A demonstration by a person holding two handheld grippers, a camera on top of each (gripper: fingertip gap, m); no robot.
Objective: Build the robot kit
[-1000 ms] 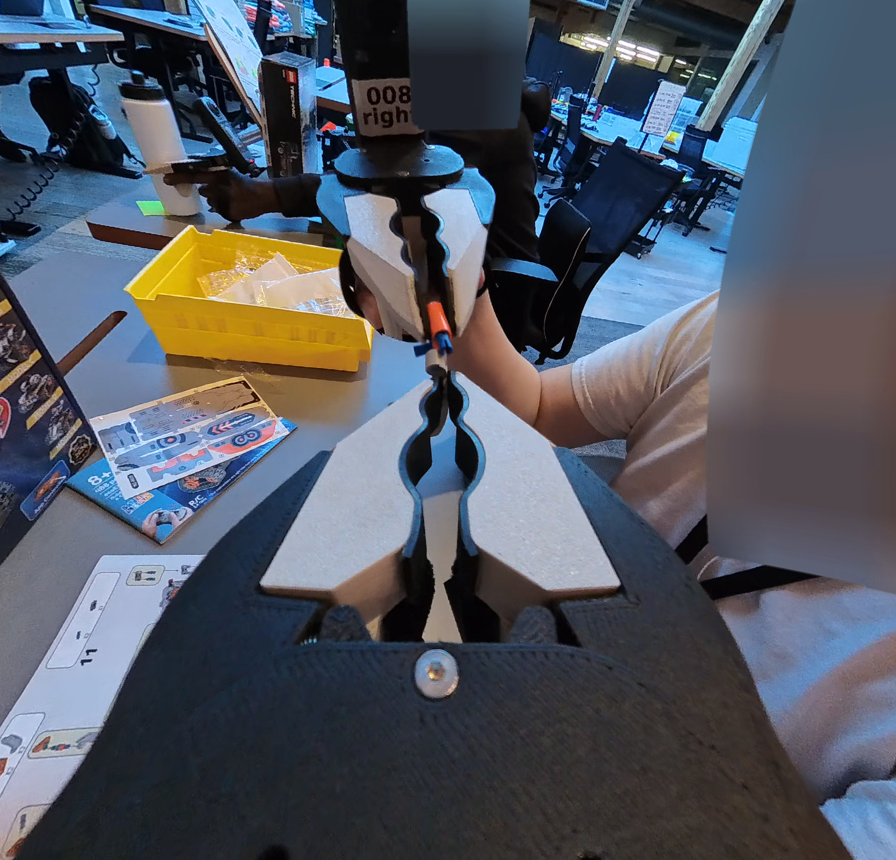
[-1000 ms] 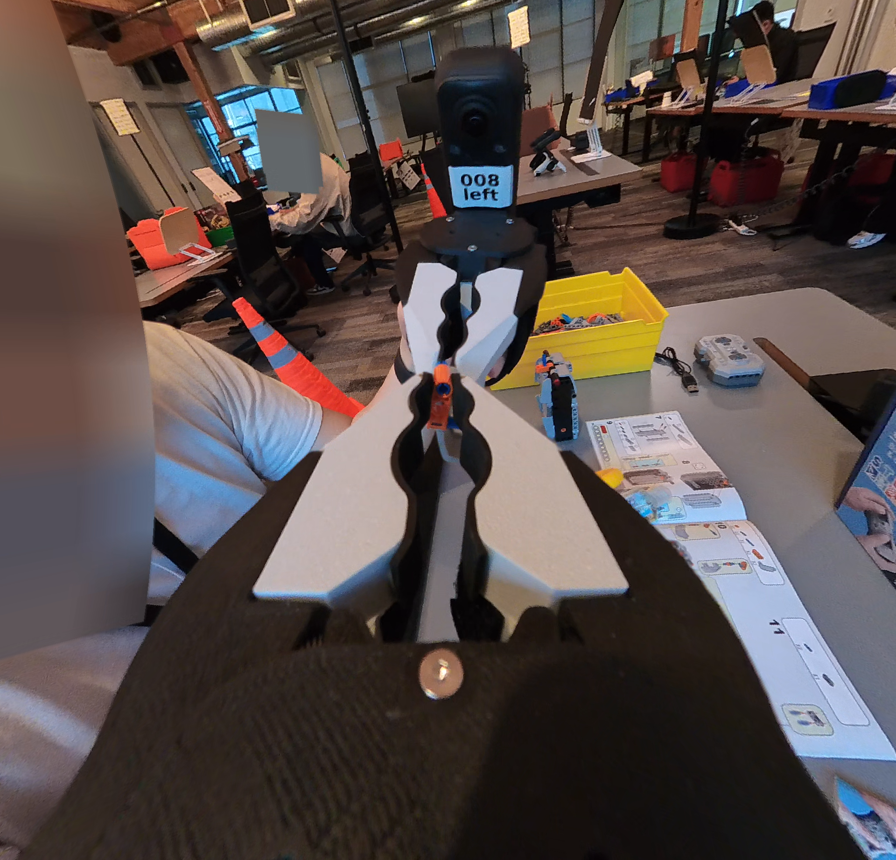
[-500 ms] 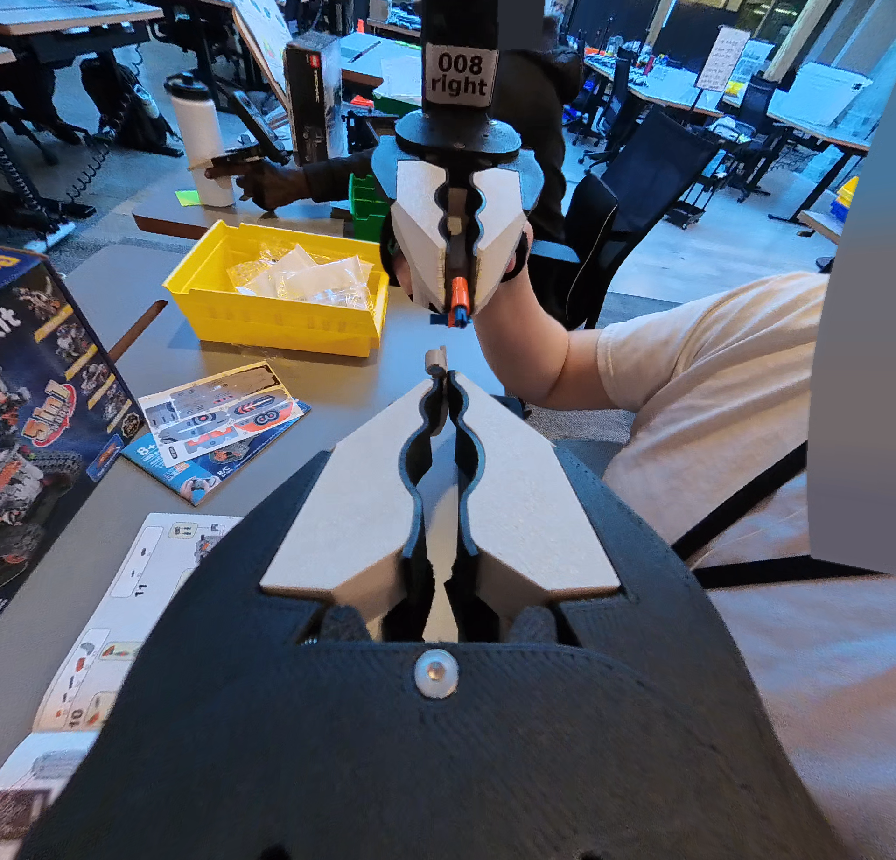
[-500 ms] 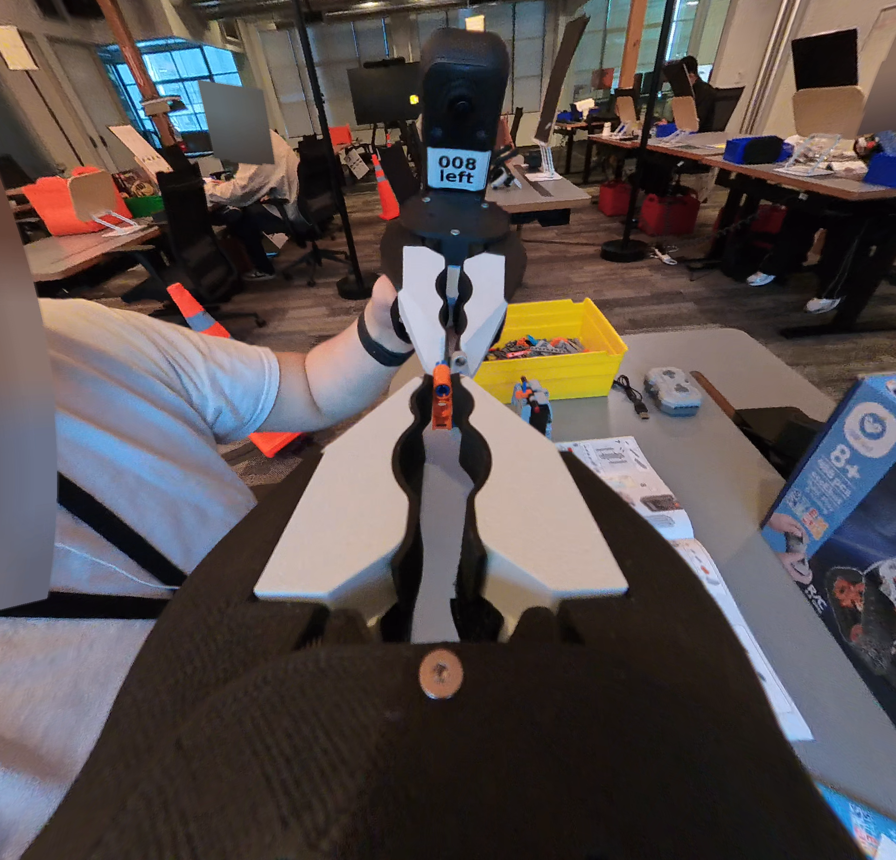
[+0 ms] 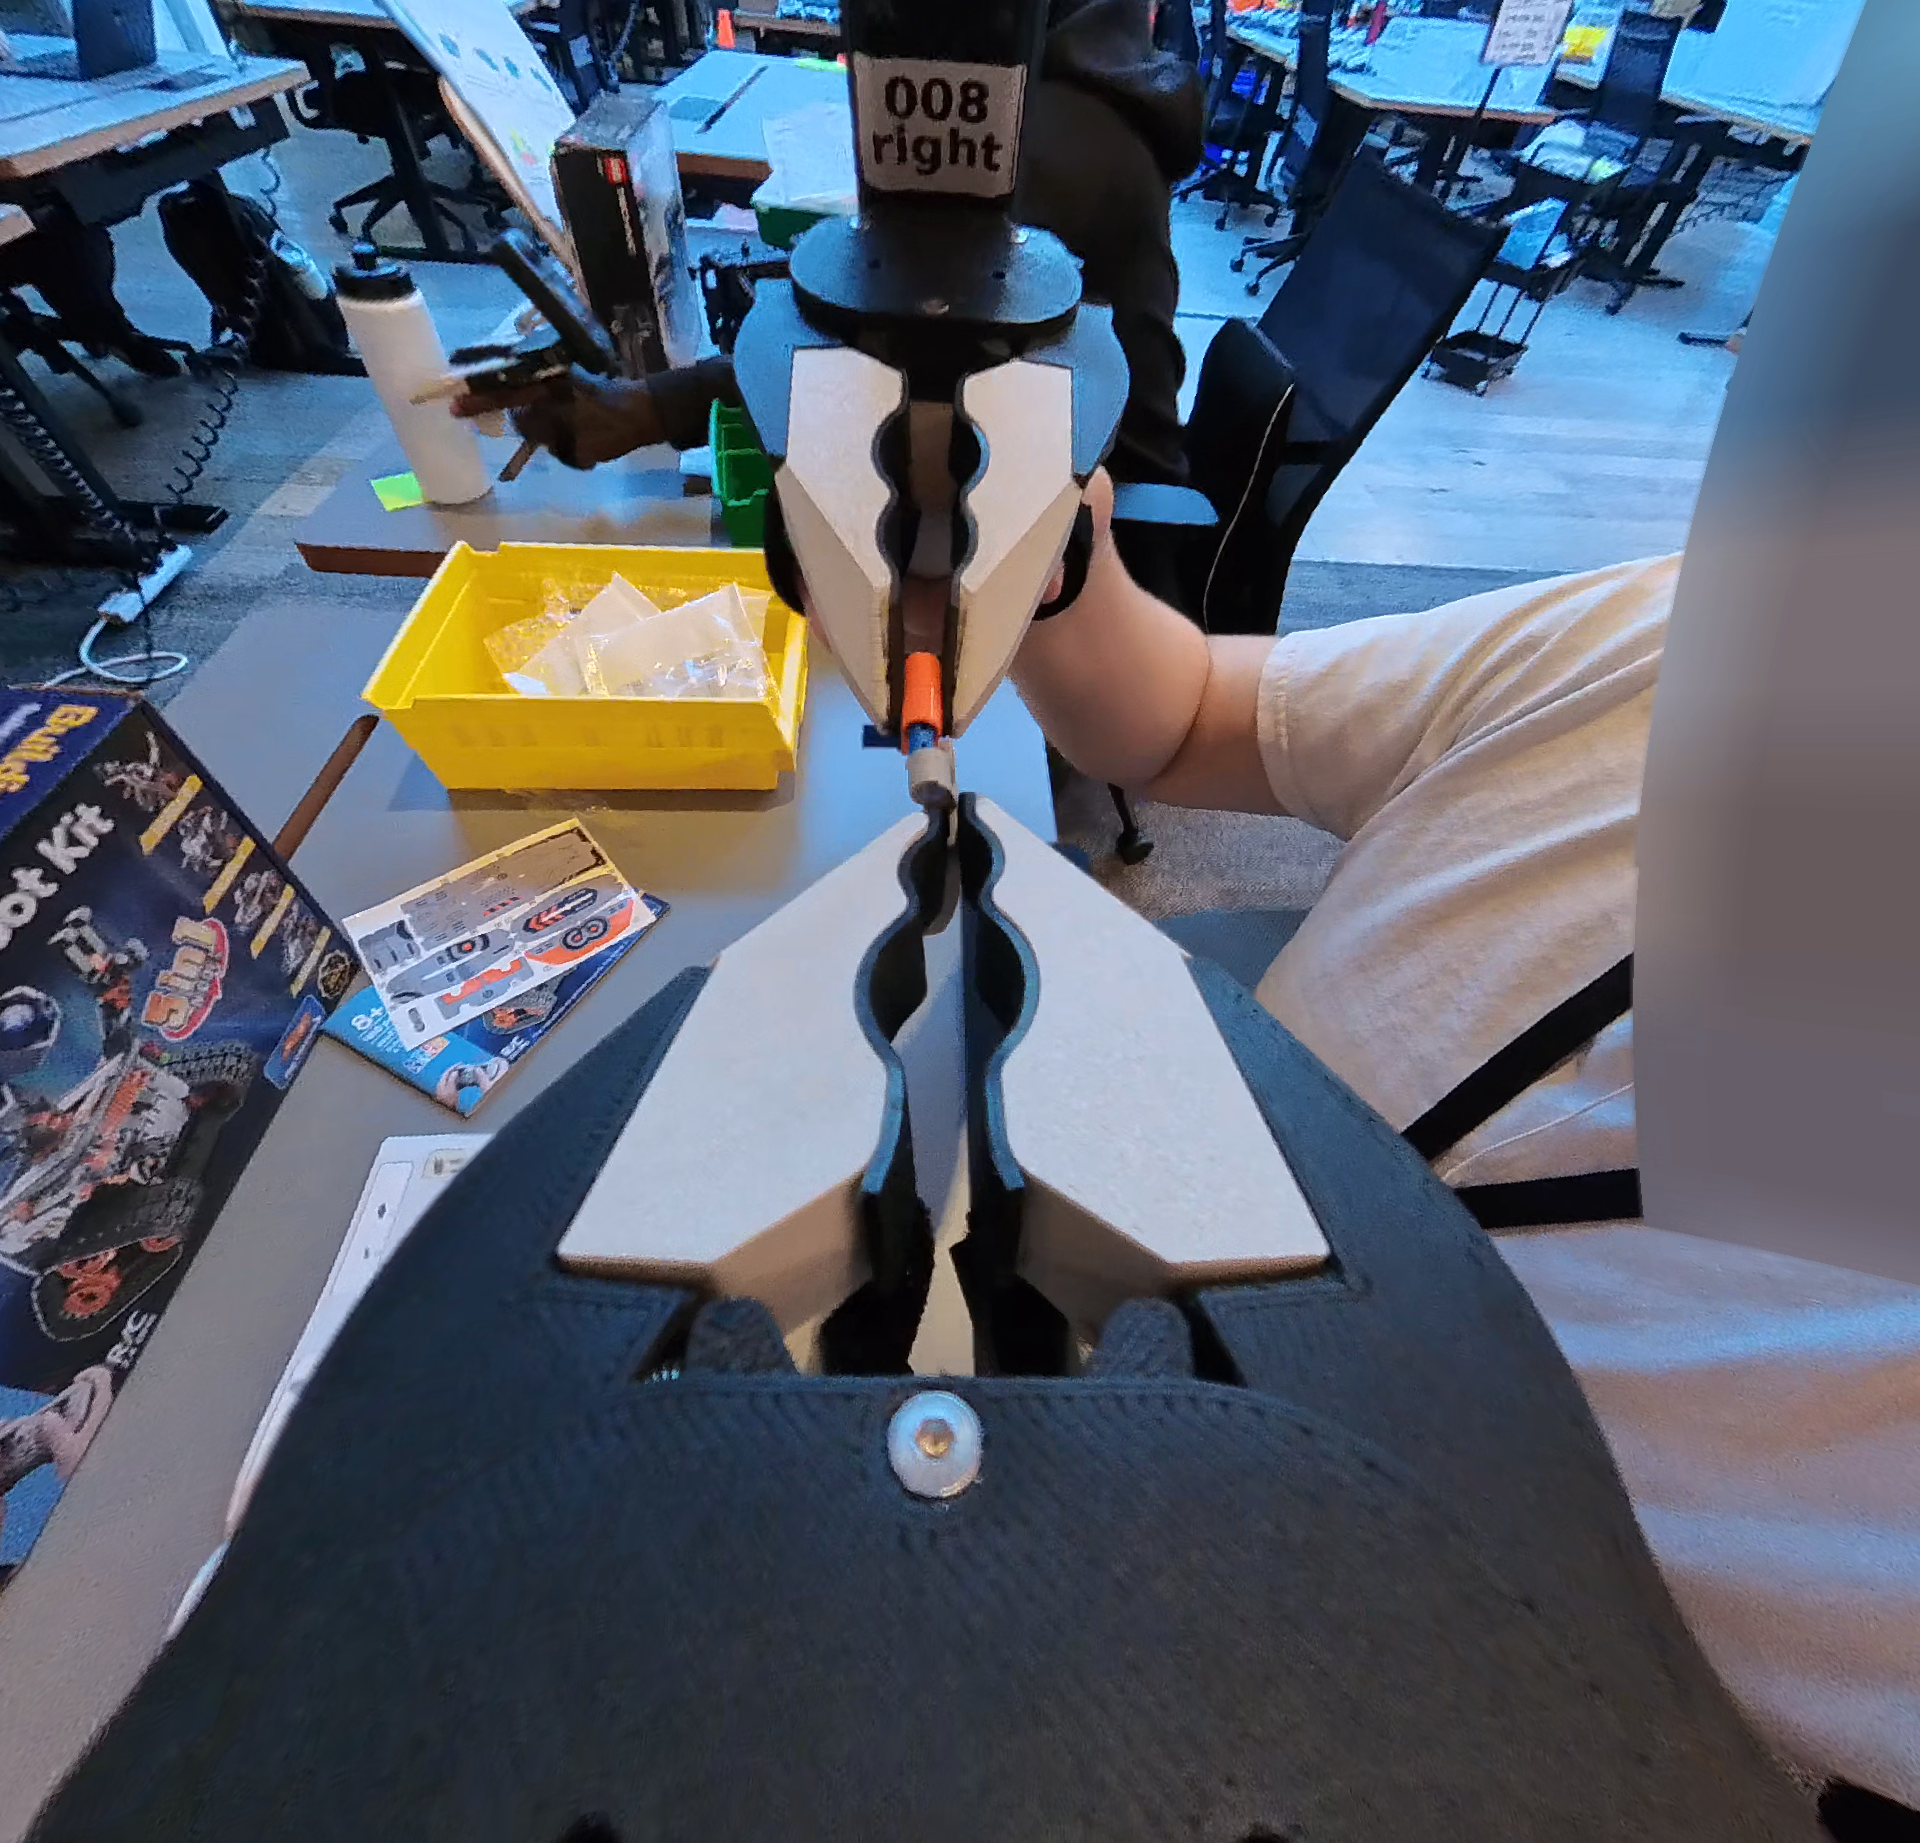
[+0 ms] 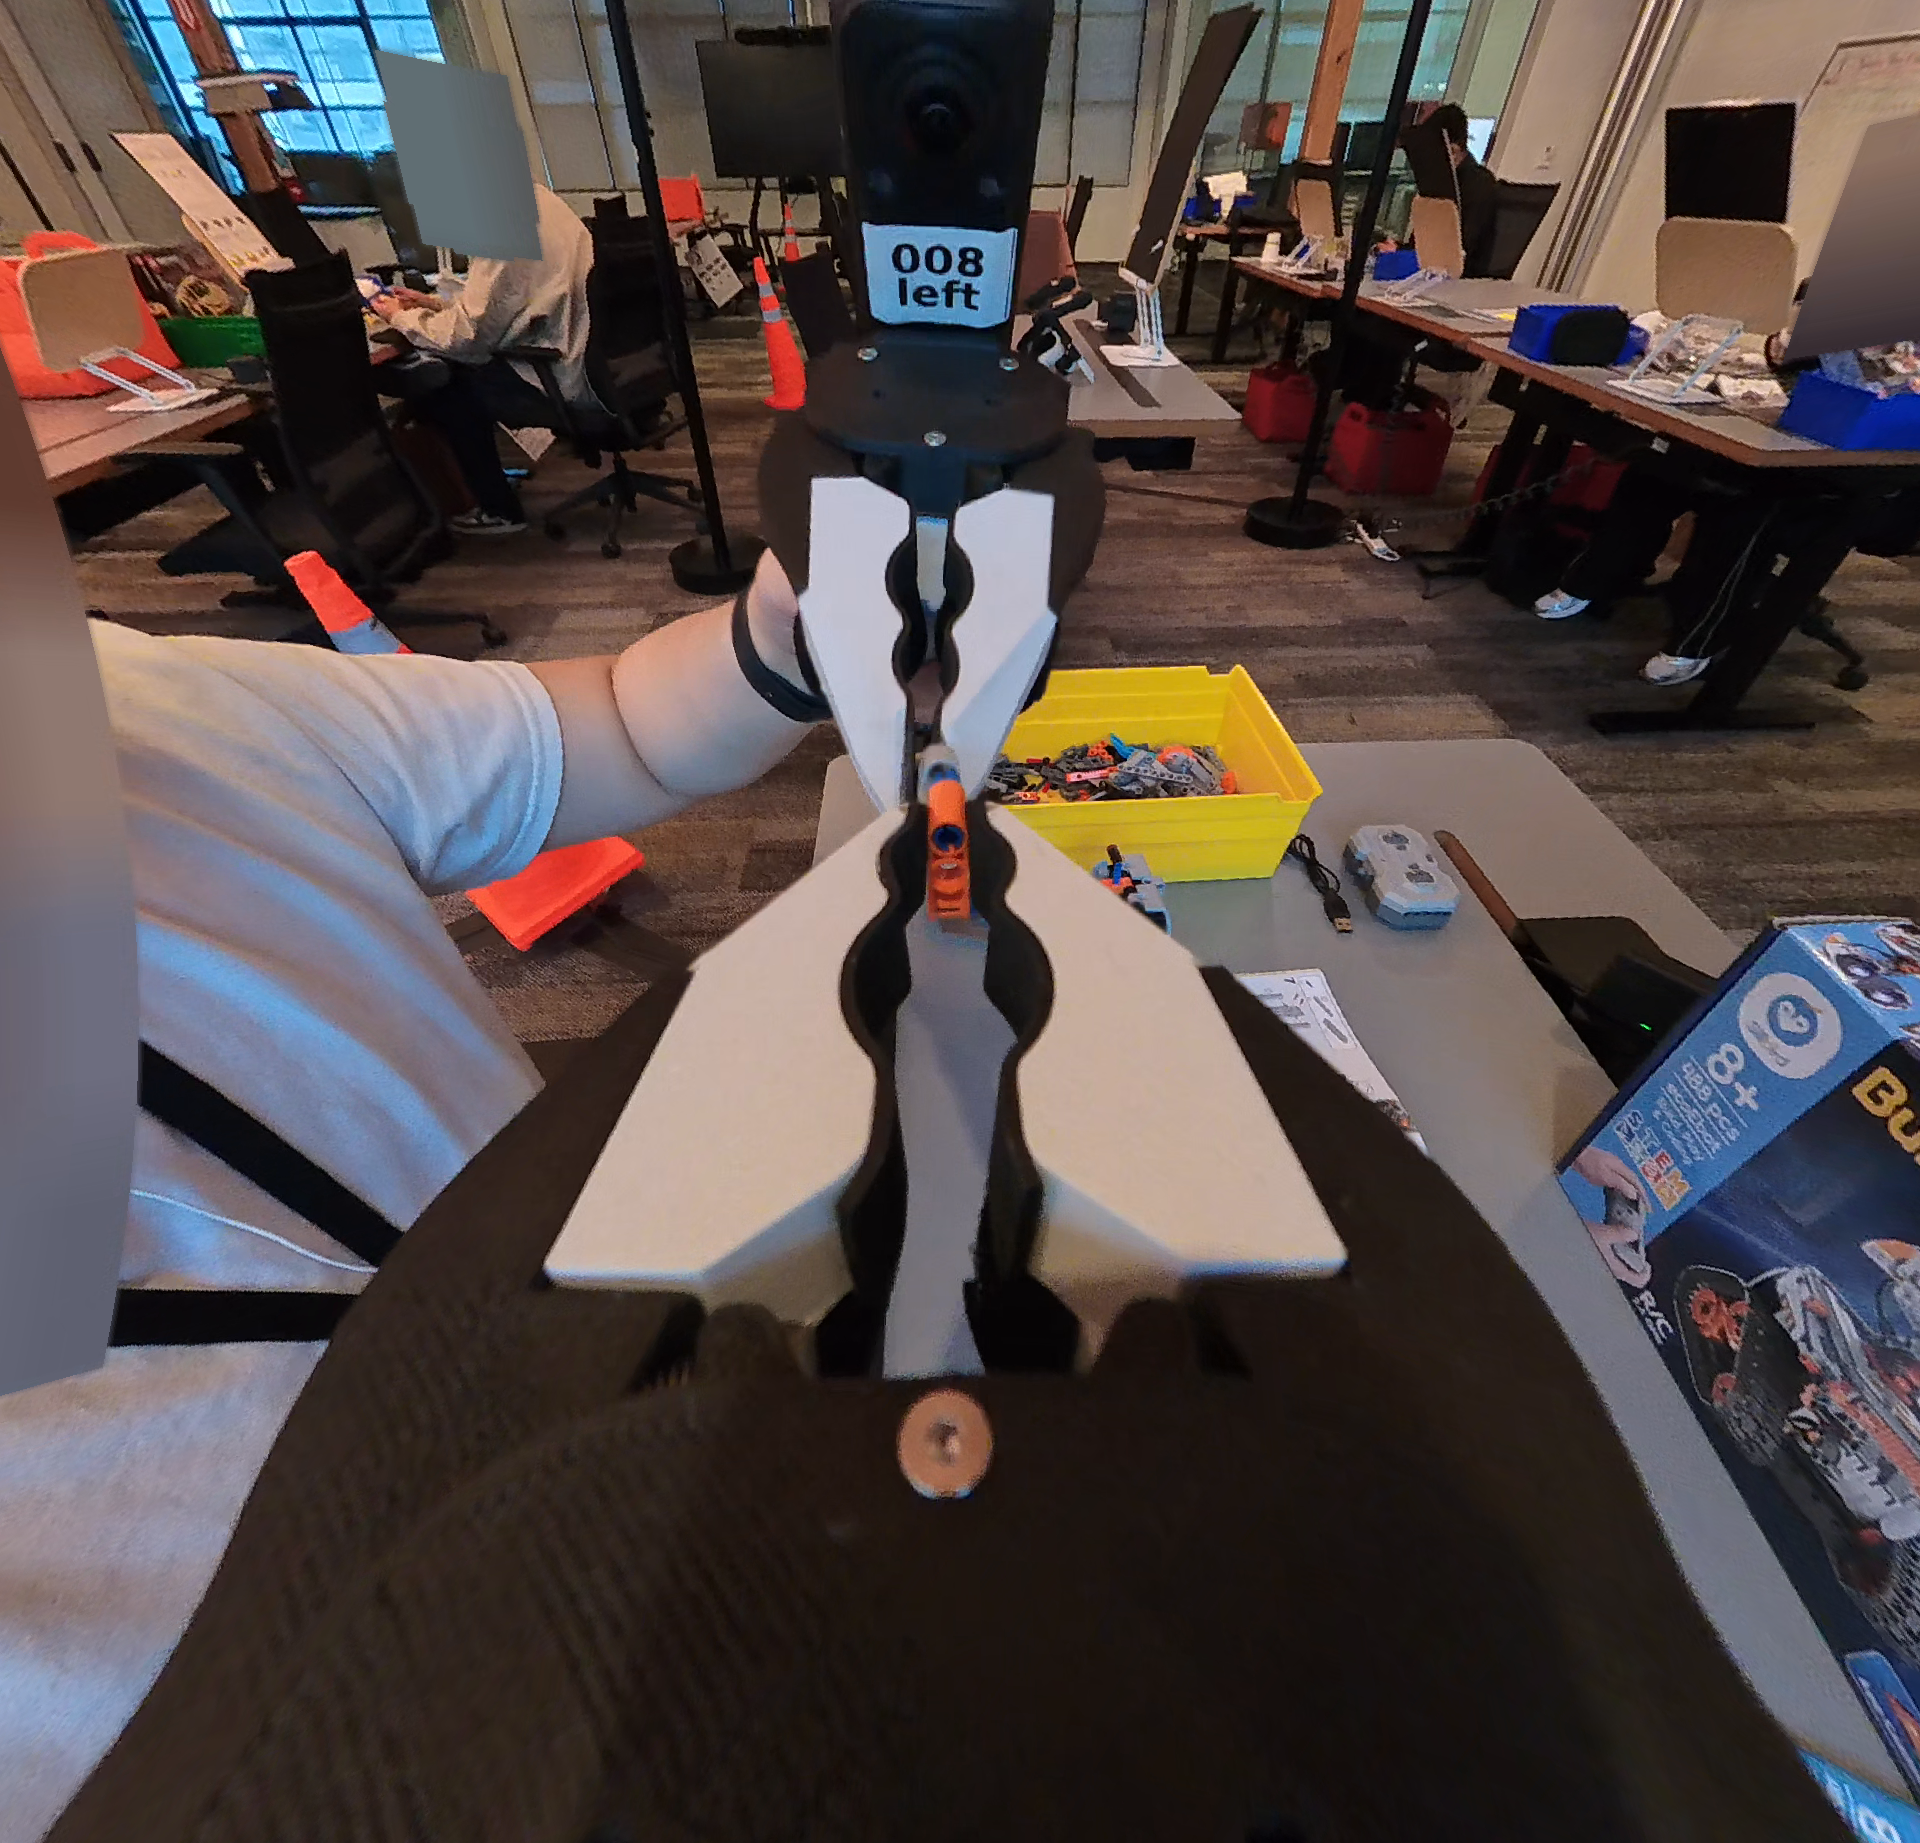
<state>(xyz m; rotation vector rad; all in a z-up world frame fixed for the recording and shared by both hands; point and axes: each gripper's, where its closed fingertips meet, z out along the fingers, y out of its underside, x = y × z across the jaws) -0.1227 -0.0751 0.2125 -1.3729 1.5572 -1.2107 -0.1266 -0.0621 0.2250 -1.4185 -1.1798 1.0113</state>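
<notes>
My two grippers face each other tip to tip above the grey table's near edge. In the left wrist view my left gripper (image 5: 940, 822) is shut on a small grey piece (image 5: 930, 777) that sticks out of its tips. My right gripper (image 5: 920, 723) is shut on an orange piece (image 5: 921, 690) with a blue pin at its end. The blue pin meets the grey piece. In the right wrist view the right gripper (image 6: 943, 832) holds the orange piece (image 6: 945, 863), and the left gripper (image 6: 930, 754) presents the grey piece (image 6: 937, 757) against it.
A yellow bin (image 5: 582, 744) of plastic bags and a booklet (image 5: 499, 952) lie past the left gripper. A yellow bin (image 6: 1164, 837) of loose bricks, a small assembly (image 6: 1132, 874), a grey controller (image 6: 1397, 874) and a kit box (image 6: 1766, 1170) are on the table. The person's arms and torso are close by. My two grippers' fingertips are within a few centimetres of each other.
One second ago the two pieces touched. Half a second ago the grippers had drawn apart with a gap between them. Now the tips are together again and the pieces meet.
</notes>
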